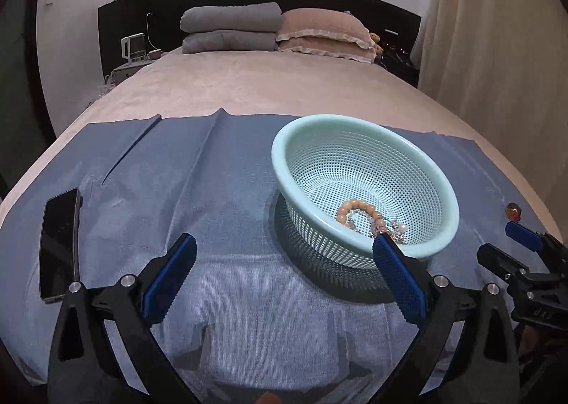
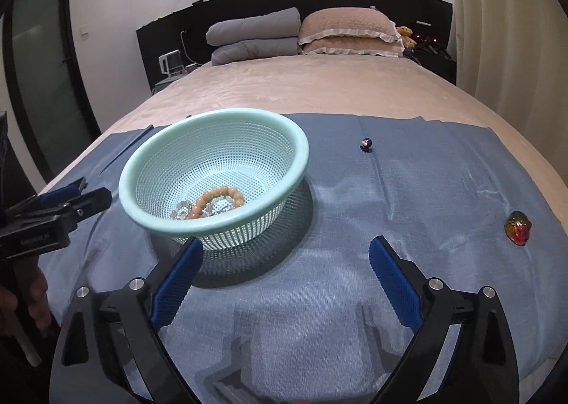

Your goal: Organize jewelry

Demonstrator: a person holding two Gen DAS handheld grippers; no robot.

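On the bed (image 2: 319, 84), a blue cloth (image 2: 408, 198) marks out my work area, with a mint basket (image 2: 213, 141) at its centre collecting jewelry; a bead bracelet (image 2: 222, 196) already lies inside. My left gripper (image 1: 284, 262) and right gripper (image 2: 285, 262) both hover spread wide, empty. A red-green trinket (image 2: 518, 228) and small dark bead (image 2: 365, 144) wait on the cloth, apparently next.

Your left gripper (image 1: 284, 255) hangs spread wide over the blue cloth (image 1: 220, 198) — right of centre sits the mint basket (image 1: 355, 141) with a bead bracelet (image 1: 358, 214); a phone (image 1: 58, 244) lies lower left
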